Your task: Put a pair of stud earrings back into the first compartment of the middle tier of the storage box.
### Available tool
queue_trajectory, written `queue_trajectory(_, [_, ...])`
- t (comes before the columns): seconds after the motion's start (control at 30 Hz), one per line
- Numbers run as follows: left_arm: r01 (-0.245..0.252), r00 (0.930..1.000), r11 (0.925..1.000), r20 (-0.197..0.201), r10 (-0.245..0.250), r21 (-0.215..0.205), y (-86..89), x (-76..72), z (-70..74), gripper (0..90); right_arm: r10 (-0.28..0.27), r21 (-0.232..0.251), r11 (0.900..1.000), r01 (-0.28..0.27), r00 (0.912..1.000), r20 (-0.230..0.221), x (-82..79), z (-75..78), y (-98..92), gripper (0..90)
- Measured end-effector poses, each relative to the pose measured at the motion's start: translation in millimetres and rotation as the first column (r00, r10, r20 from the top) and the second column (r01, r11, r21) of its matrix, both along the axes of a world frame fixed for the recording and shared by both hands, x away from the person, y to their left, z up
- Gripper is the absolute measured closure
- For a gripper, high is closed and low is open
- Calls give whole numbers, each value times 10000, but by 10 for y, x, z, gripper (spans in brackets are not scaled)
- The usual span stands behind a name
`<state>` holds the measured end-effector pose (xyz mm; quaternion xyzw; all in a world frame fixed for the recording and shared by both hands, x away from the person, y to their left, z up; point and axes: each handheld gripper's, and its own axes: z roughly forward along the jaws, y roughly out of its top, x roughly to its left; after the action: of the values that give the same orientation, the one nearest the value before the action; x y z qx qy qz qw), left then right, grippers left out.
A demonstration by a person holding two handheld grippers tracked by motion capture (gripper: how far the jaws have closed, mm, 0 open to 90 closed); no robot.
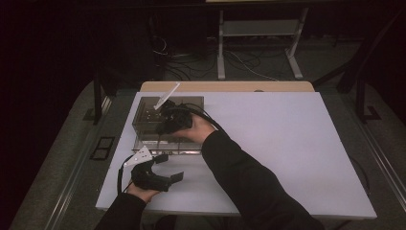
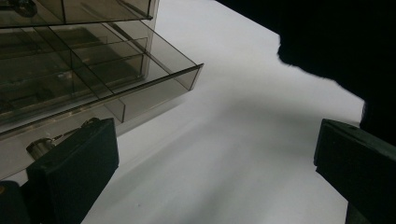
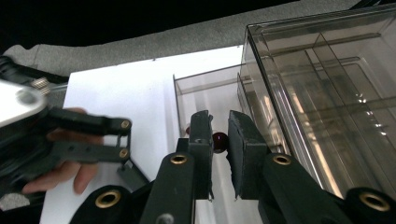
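A clear smoky plastic drawer box [image 1: 146,111] [image 3: 327,88] stands at the table's far left, its lowest drawer [image 1: 184,152] [image 2: 154,88] [image 3: 205,86] pulled out toward me. My right gripper [image 1: 159,136] [image 3: 219,122] points down over that open drawer, its jaws nearly together on a small dark red ball [image 3: 220,138]. A bit of red [image 3: 187,130] also shows beside the left jaw. My left gripper [image 1: 168,166] [image 2: 215,172] rests low over the table in front of the drawer, jaws wide apart with nothing between them. It also appears in the right gripper view [image 3: 70,135].
The white table top [image 1: 287,143] stretches to the right of the box. The drawer's small metal knob [image 2: 41,147] sits just beyond my left jaw. Past the far edge stand a table frame [image 1: 258,43] and floor cables [image 1: 191,62].
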<state>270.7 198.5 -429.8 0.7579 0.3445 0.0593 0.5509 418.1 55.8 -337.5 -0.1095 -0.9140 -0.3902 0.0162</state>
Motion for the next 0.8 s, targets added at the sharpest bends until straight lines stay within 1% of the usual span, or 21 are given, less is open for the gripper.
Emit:
queue_trajectory(0.13, [1,10000,10000,-14,-1,-26,1,1,-1,0,-27,115,9999,28,9999,-120,48,-71,89,789])
queue_trajectory(0.3, [-24,10000,10000,-28,24,-1,1,1,0,0,-60,138,9999,63,9997,-241,84,-148,191,790])
queue_trajectory(0.33, [-43,10000,10000,-23,43,-5,0,0,1,0,-58,147,9999,62,9995,-320,90,-162,211,790])
queue_trajectory(0.43, [-25,10000,10000,-26,25,-15,4,3,0,0,-25,114,9999,29,9994,-340,110,-205,271,789])
queue_trajectory(0.47, [-42,10000,10000,-27,42,-35,6,3,0,0,56,82,10000,-54,9996,-275,120,-222,288,787])
queue_trajectory(0.5, [-35,10000,10000,-26,35,-31,9,4,0,0,39,45,10000,-37,9994,-338,119,-237,305,776])
queue_trajectory(0.53, [-49,10000,10000,-25,49,-42,9,4,1,0,59,68,10000,-57,9995,-318,122,-245,309,723])
queue_trajectory(0.57, [-46,10000,10000,-11,46,-41,10,3,1,0,-58,76,10000,61,9992,-386,117,-248,313,679])
queue_trajectory(0.63, [-41,10000,10000,25,41,-60,9,1,3,0,-72,22,10000,73,9989,-457,115,-249,303,661])
queue_trajectory(0.7, [-42,10000,10000,52,42,-60,5,0,4,0,-55,-75,10000,53,9992,-394,111,-237,275,645])
queue_trajectory(0.8, [20,10000,10000,68,-20,-39,2,1,3,0,-105,-46,9999,104,9991,-408,92,-203,205,619])
